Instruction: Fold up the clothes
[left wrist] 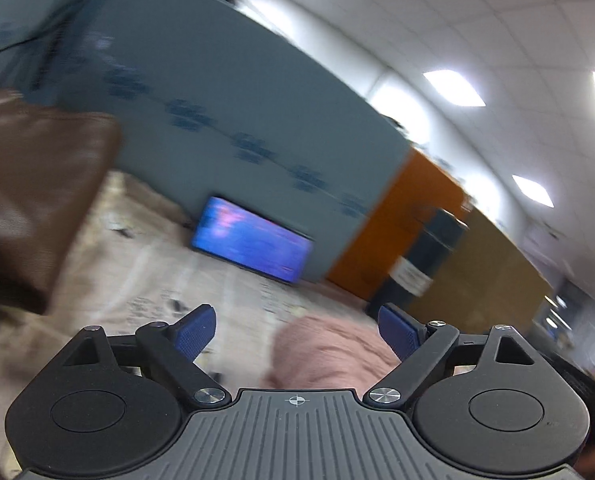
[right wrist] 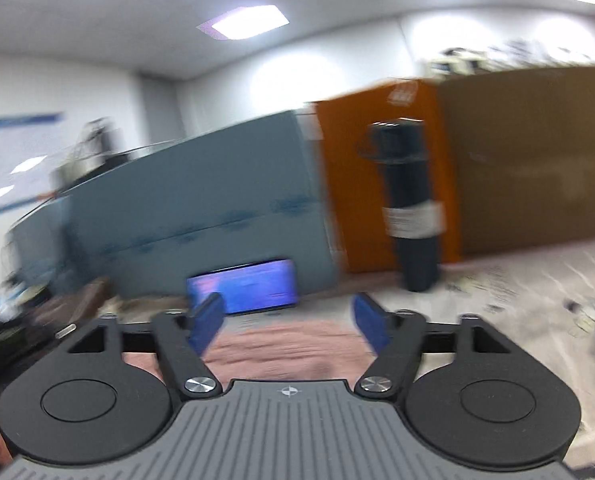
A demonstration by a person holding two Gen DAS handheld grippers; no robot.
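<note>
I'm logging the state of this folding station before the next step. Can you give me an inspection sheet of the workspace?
Surface: table under a pale printed cloth, blurred in both views.
Job's things: pink garment lies on the cloth below both grippers; fold state unclear.
Clutter: brown leather-like item at left; lit tablet screen propped against the blue panel; black cylinder with a white label.
Grippers: left gripper open, nothing between its pads; right gripper open, nothing between its pads.
Cables: nothing seen.
Surroundings: blue partition, orange panel, brown board, ceiling lights.
</note>
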